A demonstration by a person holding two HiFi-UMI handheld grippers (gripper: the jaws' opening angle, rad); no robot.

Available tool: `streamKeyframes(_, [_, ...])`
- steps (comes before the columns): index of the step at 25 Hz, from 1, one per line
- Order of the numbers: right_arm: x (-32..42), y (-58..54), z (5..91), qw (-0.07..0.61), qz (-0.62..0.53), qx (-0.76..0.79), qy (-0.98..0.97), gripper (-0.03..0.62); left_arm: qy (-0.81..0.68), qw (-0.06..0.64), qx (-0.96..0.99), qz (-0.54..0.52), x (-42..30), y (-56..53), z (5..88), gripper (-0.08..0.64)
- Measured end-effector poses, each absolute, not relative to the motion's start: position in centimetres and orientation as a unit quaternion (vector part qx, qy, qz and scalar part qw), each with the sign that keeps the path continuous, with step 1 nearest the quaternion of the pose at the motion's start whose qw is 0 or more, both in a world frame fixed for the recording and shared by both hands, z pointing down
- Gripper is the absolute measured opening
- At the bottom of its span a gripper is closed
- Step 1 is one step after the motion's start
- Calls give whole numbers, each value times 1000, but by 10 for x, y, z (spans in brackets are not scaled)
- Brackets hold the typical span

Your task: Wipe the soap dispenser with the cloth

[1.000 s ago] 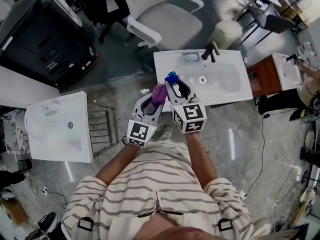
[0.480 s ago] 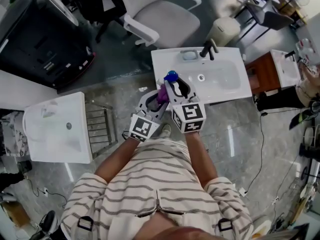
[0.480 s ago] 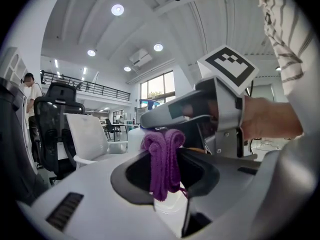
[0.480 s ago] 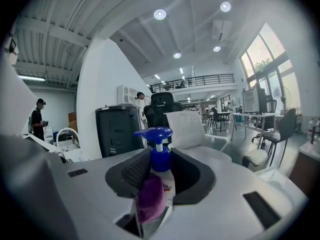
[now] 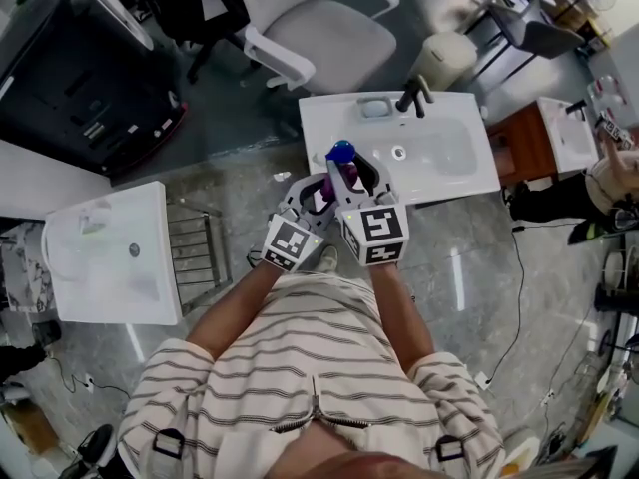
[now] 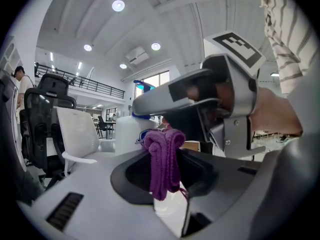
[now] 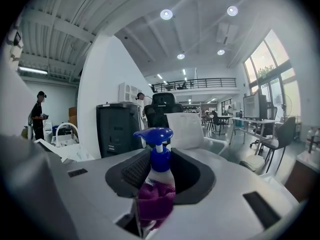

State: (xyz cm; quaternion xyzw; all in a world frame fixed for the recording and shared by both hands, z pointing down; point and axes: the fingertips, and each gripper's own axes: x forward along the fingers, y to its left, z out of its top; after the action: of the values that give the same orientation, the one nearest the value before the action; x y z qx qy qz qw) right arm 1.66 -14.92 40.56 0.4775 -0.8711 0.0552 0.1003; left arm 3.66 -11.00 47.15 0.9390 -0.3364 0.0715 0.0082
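Note:
The soap dispenser, a white bottle with a blue pump head, stands upright between the jaws of my right gripper, which is shut on it. A purple cloth hangs folded from my left gripper, which is shut on it. In the right gripper view the cloth presses against the bottle's lower body. The left gripper view shows the bottle just behind the cloth, with the right gripper over it. Both grippers are held in the air over the front edge of a white washbasin.
The washbasin has a dark faucet and a soap dish at its far side. A second white basin stands to the left beside a metal rack. A white office chair stands behind, and a person at the right edge.
My left gripper has moved right with the cloth, closing in on the bottle until the cloth rests against it. The right gripper and the dispenser have stayed in place.

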Motion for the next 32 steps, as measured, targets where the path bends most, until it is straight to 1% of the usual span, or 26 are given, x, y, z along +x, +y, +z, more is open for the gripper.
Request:
streamKeyframes(17, [30,-148,396,81,66,490,-866,133,-321,13,941,103,51,-119,493,118])
streamKeyframes(23, [36,-149,396,75,73,497,-861,133,-323,19,939,112,43,-118,500,118])
streamKeyframes(32, [42,-151,395,73,77,504,-857,133,-344,24,933,99,20,-115,489,118])
